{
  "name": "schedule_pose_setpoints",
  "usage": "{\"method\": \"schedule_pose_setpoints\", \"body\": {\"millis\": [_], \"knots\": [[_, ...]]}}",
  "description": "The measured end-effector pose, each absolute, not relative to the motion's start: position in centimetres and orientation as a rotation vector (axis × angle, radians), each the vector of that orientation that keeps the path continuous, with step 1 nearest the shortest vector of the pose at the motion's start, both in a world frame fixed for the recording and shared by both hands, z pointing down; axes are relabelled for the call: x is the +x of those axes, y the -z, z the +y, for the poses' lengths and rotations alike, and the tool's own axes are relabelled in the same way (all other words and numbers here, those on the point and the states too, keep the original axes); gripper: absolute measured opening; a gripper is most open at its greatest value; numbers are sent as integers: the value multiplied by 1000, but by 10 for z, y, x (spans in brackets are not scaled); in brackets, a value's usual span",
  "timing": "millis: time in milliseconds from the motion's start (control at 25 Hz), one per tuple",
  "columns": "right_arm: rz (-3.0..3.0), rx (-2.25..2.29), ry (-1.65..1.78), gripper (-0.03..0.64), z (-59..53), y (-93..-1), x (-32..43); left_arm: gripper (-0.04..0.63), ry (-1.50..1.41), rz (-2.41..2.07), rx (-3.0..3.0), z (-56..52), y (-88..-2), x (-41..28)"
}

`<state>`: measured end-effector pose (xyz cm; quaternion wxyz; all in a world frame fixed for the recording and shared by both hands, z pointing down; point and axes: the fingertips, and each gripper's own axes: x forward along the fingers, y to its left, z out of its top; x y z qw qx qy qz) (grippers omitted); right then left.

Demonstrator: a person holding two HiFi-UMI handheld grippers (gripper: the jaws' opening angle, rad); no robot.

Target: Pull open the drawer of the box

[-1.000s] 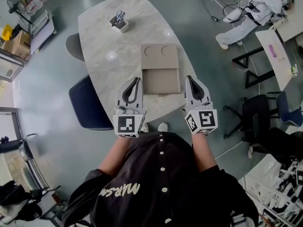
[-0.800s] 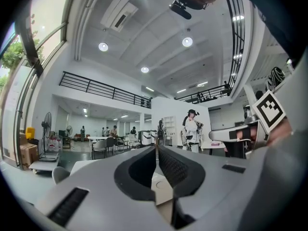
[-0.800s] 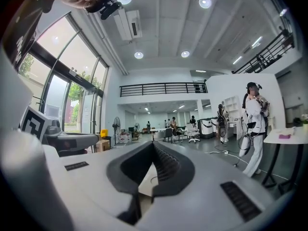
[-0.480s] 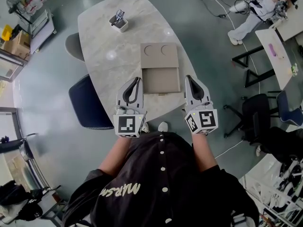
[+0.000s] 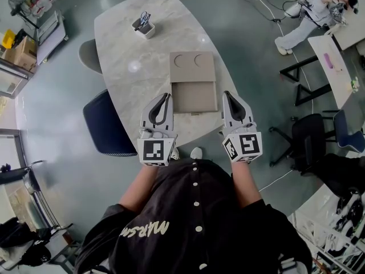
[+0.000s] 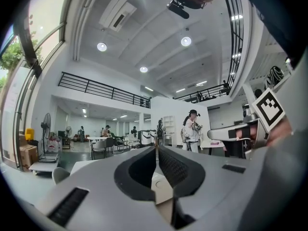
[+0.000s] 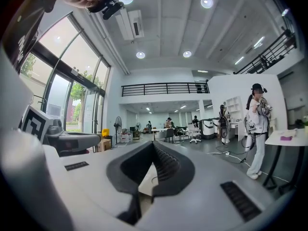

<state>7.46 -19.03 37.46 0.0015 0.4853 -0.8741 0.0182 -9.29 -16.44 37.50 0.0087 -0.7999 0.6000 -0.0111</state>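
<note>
A flat beige box (image 5: 192,66) with two round recesses in its top lies on the marble table (image 5: 131,79). Its drawer (image 5: 194,97) stands pulled out toward me, with a small handle (image 5: 194,114) at its near edge. My left gripper (image 5: 166,95) hovers just left of the drawer, shut with nothing in it. My right gripper (image 5: 226,93) hovers just right of the drawer, also shut and empty. In the left gripper view, the left gripper (image 6: 156,150) has its jaws pressed together. In the right gripper view, the right gripper (image 7: 154,146) shows the same.
A white holder with scissors (image 5: 144,26) stands at the table's far end. A dark blue chair (image 5: 105,124) and a grey chair (image 5: 90,56) sit at the table's left. A black office chair (image 5: 311,141) and desks stand to the right. The table's near edge lies under my grippers.
Both grippers and the box stay where they were. Only a person at the far upper right of the room has shifted.
</note>
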Motion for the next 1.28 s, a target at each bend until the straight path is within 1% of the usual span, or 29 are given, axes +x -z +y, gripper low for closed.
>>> {"method": "schedule_pose_setpoints", "body": {"millis": [1280], "knots": [[-2763, 1489, -30, -3, -194, -373, 68, 28, 32, 1881, -2481, -169, -373, -96]]}}
